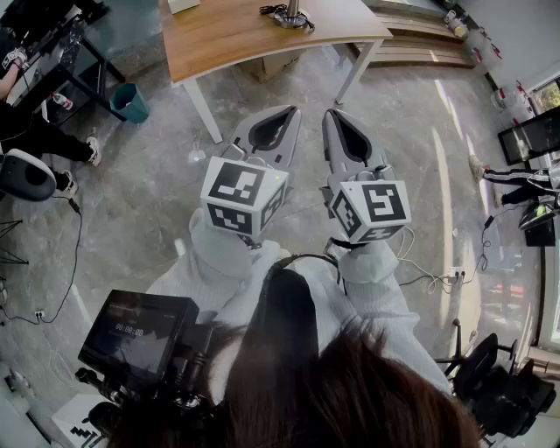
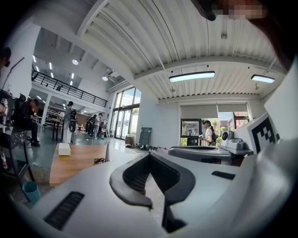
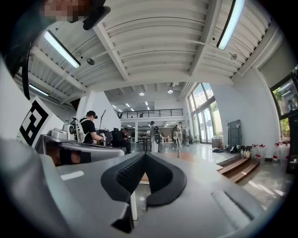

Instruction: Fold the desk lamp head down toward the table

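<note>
The desk lamp (image 1: 290, 16) stands at the far edge of a wooden table (image 1: 227, 39); only its round base and a black cable show in the head view. The left gripper view shows it as a thin upright stem (image 2: 107, 148), and so does the right gripper view (image 3: 179, 148). I cannot make out the lamp's head in any view. My left gripper (image 1: 292, 110) and right gripper (image 1: 330, 112) are held level side by side over the floor, well short of the table. Both are shut with nothing between the jaws, as their own views show (image 2: 150, 155) (image 3: 145, 154).
A small white box (image 2: 64, 149) lies on the table. A teal bin (image 1: 131, 102) stands on the floor left of the table, a cardboard box (image 1: 267, 66) under it, wooden steps (image 1: 420, 44) to its right. A camera rig (image 1: 140, 337) is near left. People stand and sit around the hall.
</note>
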A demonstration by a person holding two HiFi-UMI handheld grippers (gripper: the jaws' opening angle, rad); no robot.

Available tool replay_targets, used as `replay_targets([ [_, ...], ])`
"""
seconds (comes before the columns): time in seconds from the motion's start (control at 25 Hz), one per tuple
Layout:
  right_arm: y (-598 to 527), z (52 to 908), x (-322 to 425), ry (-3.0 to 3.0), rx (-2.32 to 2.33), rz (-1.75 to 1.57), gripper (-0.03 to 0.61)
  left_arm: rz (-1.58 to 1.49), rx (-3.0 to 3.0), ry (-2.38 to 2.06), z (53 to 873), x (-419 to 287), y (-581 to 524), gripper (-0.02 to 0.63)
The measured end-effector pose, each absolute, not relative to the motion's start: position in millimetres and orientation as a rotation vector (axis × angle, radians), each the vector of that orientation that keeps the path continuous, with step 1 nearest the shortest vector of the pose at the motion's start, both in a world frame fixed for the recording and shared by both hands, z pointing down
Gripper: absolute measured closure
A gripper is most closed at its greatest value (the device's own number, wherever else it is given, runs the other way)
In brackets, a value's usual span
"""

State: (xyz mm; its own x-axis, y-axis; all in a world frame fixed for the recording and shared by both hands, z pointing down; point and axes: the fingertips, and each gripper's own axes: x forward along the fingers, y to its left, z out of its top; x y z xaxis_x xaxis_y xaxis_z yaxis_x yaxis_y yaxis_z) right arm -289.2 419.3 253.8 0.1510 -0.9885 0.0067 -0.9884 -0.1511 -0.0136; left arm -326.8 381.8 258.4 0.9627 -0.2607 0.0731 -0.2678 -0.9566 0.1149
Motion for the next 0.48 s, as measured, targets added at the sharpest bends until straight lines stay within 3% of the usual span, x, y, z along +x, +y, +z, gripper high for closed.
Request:
replay_targets([
  [0.48, 424.5, 252.5, -285.9, 2.027, -2.370, -0.008, 0.577, 0.078, 2.988, -0.402, 258.0, -321.8, 386.6, 0.612],
])
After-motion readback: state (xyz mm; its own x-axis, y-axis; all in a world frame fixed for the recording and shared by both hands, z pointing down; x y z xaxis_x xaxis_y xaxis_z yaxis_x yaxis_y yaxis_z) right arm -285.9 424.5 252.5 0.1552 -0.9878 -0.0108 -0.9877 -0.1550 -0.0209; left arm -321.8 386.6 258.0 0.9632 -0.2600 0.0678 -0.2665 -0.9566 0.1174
